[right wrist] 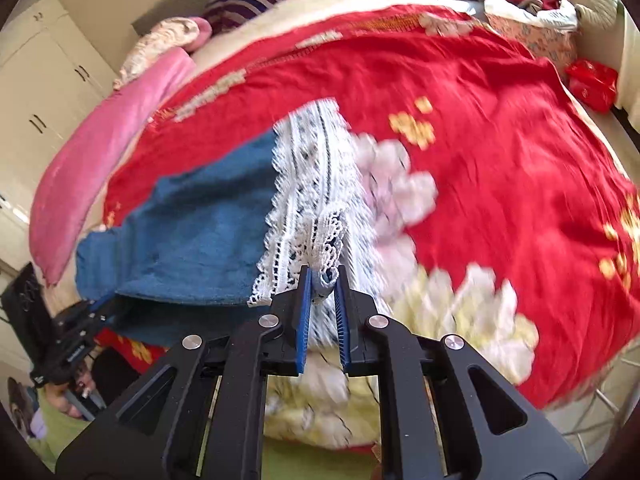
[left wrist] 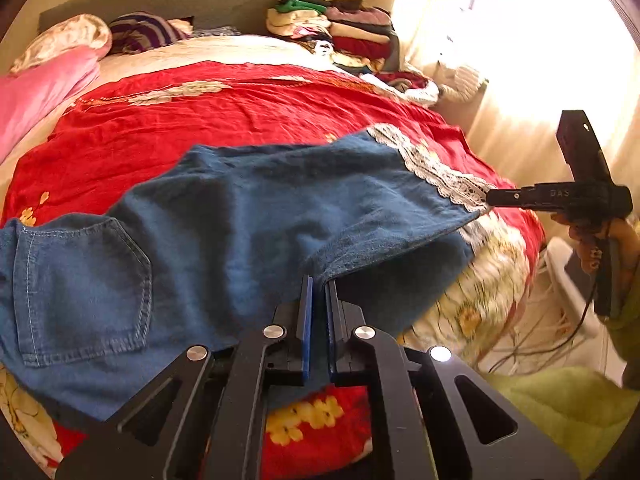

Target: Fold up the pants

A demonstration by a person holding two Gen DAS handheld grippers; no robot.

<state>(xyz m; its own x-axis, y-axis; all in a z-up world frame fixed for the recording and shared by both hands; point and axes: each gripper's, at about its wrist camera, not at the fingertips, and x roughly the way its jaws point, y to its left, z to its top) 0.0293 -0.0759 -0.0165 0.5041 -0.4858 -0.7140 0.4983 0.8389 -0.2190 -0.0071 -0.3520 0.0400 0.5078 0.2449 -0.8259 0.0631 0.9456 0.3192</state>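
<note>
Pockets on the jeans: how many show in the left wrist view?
1. A stitched back pocket sits at the left end of the jeans, facing up. Others may be hidden underneath.

We hold one set of tongs in each hand. Our left tongs (left wrist: 319, 284) point down at a slant, and their blue pads (left wrist: 307, 320) are squeezed tight on the edge of the pants (left wrist: 240, 208). Our right tongs (right wrist: 323, 276) point down more steeply and pinch the white lace hem (right wrist: 316, 200) between their pads. Our right hand (left wrist: 600, 244) grips its black handle from below, out to the right side. Our left hand (right wrist: 76, 388) shows low at the left.
</note>
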